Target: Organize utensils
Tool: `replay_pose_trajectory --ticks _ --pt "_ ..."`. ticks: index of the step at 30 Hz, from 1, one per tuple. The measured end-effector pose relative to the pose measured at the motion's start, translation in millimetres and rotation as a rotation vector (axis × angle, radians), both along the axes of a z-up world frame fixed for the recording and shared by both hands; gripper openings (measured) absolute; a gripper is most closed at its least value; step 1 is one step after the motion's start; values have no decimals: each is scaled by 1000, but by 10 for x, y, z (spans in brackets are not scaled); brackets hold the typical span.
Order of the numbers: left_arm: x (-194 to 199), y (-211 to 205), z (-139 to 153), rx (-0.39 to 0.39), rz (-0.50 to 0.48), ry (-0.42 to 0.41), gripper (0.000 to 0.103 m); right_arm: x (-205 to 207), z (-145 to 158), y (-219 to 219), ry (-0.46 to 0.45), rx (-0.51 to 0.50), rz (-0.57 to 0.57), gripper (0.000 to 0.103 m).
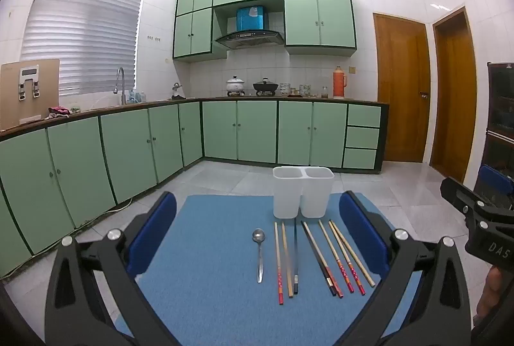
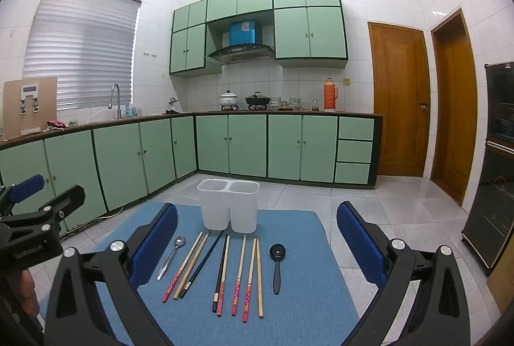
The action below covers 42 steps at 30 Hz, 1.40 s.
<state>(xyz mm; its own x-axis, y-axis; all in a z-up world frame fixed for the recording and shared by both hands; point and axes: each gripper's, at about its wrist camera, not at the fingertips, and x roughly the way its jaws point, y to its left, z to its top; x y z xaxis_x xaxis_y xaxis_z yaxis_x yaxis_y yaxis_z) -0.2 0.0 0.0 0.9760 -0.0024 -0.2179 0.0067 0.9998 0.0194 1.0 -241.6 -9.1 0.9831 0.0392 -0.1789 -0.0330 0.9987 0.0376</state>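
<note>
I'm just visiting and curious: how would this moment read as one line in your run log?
stage: start | left gripper: open, empty | right gripper: open, empty | metal spoon, chopsticks, black spoon: on blue mat | white two-compartment holder: empty

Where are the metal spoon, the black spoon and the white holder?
metal spoon (image 1: 259, 236): left wrist view, on its bowl.
black spoon (image 2: 277, 251): right wrist view, on its bowl.
white holder (image 2: 213, 211): right wrist view, on its left compartment's front wall.
</note>
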Motion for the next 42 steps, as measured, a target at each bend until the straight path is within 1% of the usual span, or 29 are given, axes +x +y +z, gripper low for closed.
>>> replay_pose_trajectory --ticks 5,6,15,42 --pt "-22 -37 -2 12 4 -5 98 0 -4 -2 -1 2 0 97" --pt "4 -5 0 -3 2 4 98 0 -4 -1 0 1 0 97" --pt "-31 68 12 -3 3 3 98 -4 -2 -2 -2 3 0 97" --pt "-14 18 23 -3 7 5 98 -3 -9 3 -2 3 0 97"
